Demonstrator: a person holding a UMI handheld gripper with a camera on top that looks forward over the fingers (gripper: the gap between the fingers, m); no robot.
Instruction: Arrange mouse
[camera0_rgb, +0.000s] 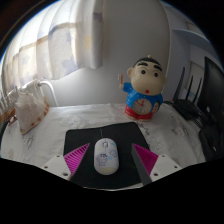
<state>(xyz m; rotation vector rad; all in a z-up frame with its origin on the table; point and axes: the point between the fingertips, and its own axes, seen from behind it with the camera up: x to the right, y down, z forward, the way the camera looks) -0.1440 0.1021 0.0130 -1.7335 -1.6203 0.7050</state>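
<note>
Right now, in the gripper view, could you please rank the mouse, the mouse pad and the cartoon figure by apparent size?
1. Mouse pad, largest.
2. Cartoon figure, though it stands farther back.
3. Mouse, smallest, lying between the open gripper fingers.

Bright window backlight, fisheye-bent edges

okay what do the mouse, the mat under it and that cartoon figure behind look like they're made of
Mouse, between the open gripper's fingers: probably plastic, smooth white shell with a soft sheen.
Mouse mat: likely fabric-topped, flat matte black with no glare.
Cartoon figure: seemingly moulded plastic or vinyl, with solid glossy colours and rounded forms.
</note>
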